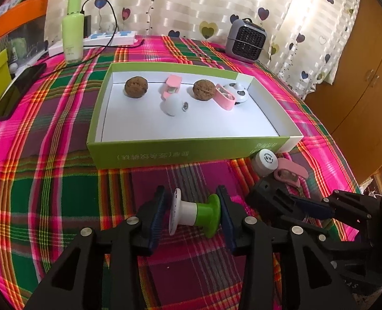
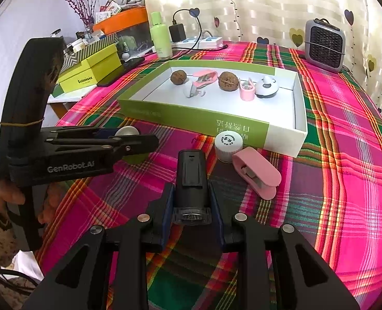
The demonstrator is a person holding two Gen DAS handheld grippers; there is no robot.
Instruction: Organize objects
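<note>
A plaid cloth (image 1: 48, 180) in pink, green and red covers the table, and near its far edge lies a shallow green box (image 1: 165, 152) with a white inside. Along the box's far wall stand two walnuts (image 1: 136, 87) (image 1: 204, 90), a pink clip (image 1: 170, 87), a second pink clip (image 1: 225, 99) and a white panda-faced piece (image 1: 238, 91) in the far right corner; a white ball-shaped piece (image 1: 174, 105) sits just in front of the first clip. At the table's far right corner stands a grey heater (image 2: 324, 44), and along the far left edge a pale green bottle (image 1: 73, 32) beside a white power strip (image 1: 110, 38). Just outside the box's near right corner a white bottle cap (image 2: 228, 146) touches a pink clip (image 2: 256, 174) lying on the cloth. The right gripper (image 2: 192, 206) is clamped on a black oblong device (image 2: 191, 175) near the table's near edge. The left gripper (image 1: 194, 213) holds a green-and-white spool-shaped piece (image 1: 194, 210) sideways between its pads, just above the cloth in front of the box's near wall.
</note>
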